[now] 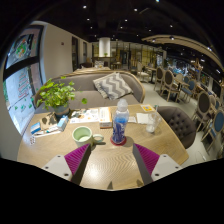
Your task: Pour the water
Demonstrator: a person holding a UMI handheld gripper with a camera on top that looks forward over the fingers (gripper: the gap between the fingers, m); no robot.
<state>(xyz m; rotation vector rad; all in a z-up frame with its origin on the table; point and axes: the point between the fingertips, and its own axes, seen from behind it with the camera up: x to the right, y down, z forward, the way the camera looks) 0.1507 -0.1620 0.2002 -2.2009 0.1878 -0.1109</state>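
1. Gripper (110, 158): the two fingers stand wide apart with nothing between the pads (76, 158). They hover above the near part of the wooden table (110, 172), touching nothing.
2. Water bottle (121, 122): a clear plastic bottle with a white cap and a blue label, upright on the table. It stands just beyond the fingertips, roughly on the line between them. The cap appears to be on.
3. Green cup (82, 133): a shallow vessel on the table, left of the bottle and near it. It is the likely receiver; its contents cannot be made out.
4. Other items: a potted plant (55, 95) at the far left of the table, books or papers (98, 116) behind the bottle, a grey chair (180, 124) to the right.
5. Progress: judged at the start. The bottle is not yet grasped, and lifting, tilting and pouring all remain.
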